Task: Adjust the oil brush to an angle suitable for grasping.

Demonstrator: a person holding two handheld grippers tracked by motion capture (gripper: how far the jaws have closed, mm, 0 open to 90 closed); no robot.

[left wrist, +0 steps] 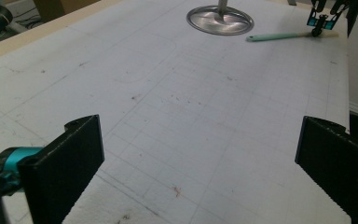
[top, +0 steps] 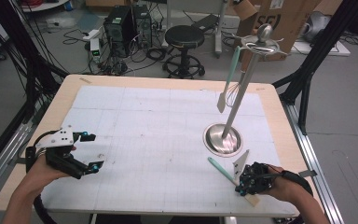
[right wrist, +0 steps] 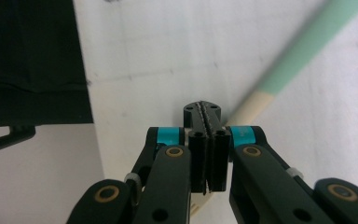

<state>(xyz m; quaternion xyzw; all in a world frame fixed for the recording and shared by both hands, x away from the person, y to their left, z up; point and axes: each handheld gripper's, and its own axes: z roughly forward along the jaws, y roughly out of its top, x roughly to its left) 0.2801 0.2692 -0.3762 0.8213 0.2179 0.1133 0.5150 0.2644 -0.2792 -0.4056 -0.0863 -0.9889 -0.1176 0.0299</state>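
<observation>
A utensil with a mint-green handle [top: 221,169] and a cream end lies flat on the white mat, near the front right. My right gripper [top: 239,185] points down at its cream part, and its jaws are pressed together. In the right gripper view the shut right gripper [right wrist: 203,113] sits over the cream neck, and the utensil [right wrist: 298,60] runs out underneath to the upper right. I cannot tell whether it is pinched. My left gripper [top: 92,151] rests at the front left of the mat. Its jaws stand wide apart in the left gripper view [left wrist: 200,163], with bare mat between them.
A metal stand with a round base [top: 223,139] rises just behind the utensil. A mint spatula [top: 228,79] and a wire whisk [top: 235,93] hang from its top ring. The gridded mat [top: 158,140] covers most of the wooden table [top: 65,93]. A stool [top: 184,37] stands beyond it.
</observation>
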